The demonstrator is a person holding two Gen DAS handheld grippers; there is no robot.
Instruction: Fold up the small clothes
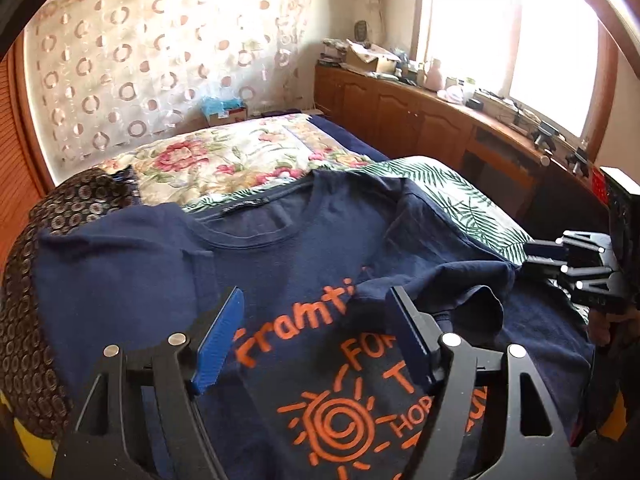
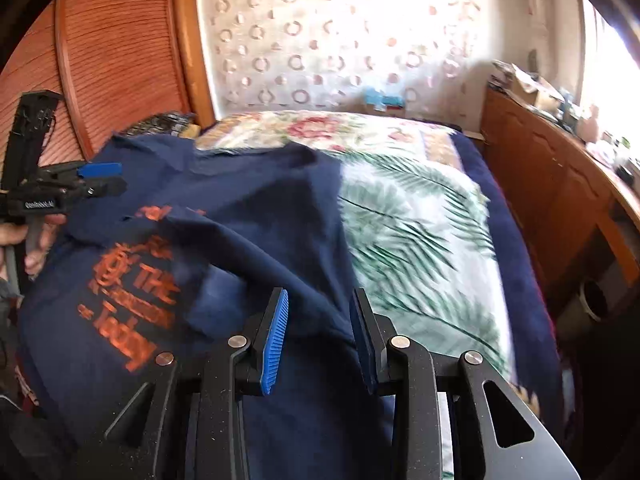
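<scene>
Left gripper [image 1: 316, 336] gapes; right gripper [image 2: 320, 336] half-parted.

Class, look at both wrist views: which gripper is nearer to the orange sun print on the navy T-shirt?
Left. The left gripper hangs open right above the sun print, while the right gripper sits at the T-shirt's far side, beside the palm-leaf cover.

Navy cotton T-shirt [image 1: 320, 248], orange lettering and sun print. White bedsheet [image 2: 420, 216], green palm fronds. Cream quilt [image 1: 224, 156], pink florals. My black grippers' pads [image 2: 274, 344]: ribbed blue. Sheer curtain [image 1: 160, 52]: brown rings.
</scene>
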